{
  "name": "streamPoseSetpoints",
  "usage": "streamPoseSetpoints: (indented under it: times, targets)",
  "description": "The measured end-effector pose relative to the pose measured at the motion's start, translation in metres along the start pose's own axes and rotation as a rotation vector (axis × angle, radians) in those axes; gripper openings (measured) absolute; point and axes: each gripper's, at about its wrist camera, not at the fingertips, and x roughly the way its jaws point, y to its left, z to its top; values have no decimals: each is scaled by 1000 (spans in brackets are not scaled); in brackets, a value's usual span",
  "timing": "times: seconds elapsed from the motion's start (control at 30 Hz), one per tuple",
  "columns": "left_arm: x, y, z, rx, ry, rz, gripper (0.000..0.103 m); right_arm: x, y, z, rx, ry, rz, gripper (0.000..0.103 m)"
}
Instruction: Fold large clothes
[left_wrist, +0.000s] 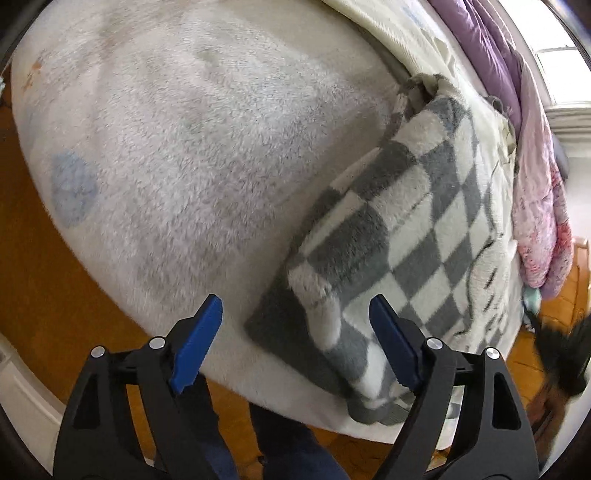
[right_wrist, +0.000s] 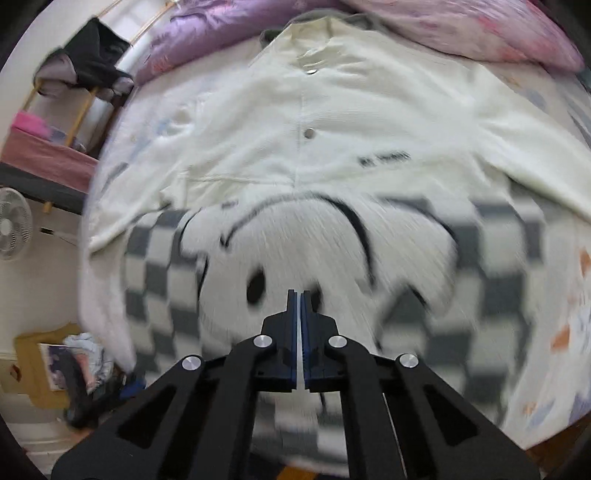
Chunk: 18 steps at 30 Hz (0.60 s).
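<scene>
Broadly, a bed covered by a pale fuzzy blanket fills the left wrist view, with a faint blue round print on it off to the left of the jaws. The left gripper hangs released, its blue pads wide apart, over the near edge of the bed. Between and just ahead of those pads lies a folded corner of the checkered fleece garment, grey and white squares, resting on the blanket and reaching toward the bed's edge. Beyond it to the right, a pink and purple quilt is bunched along the far side, under a bright window. Orange-brown wooden floor shows to the left of and below the bed.

The right gripper is clenched, pads almost touching with only a thin slit between; whether any cloth is pinched there I cannot tell, as the fleece is motion-blurred. The garment's smiling face print sits directly ahead of the tips. Past it spreads a cream snap-button jacket. Far left of the jaws stand a white fan and a cluttered box on the floor.
</scene>
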Motion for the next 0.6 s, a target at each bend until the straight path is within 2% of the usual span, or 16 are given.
streamPoseSetpoints:
  times: [0.07,0.17,0.23,0.33,0.4,0.5,0.6]
  targets:
    - [16,-7,5,7,25,47,82,32,5,20,25,21,-21,2]
    - [33,-16,9,42,67,40,82,87,-4,36,42,118,-118,0]
    - [37,-18,12,62,68,23,82,102,-18,33,82,122,-100,0]
    - [38,-12,18,45,77,-13,82,95,-20,30,135,119,-79,0]
    - [38,-4,21,30,96,-46,82,88,-18,11,147,161,-63,0]
    - [35,6,24,43,111,-62,82,77,-8,-40,132,206,-64,0]
    - [28,26,27,28,135,-89,82,69,-3,-83,143,205,-83,0]
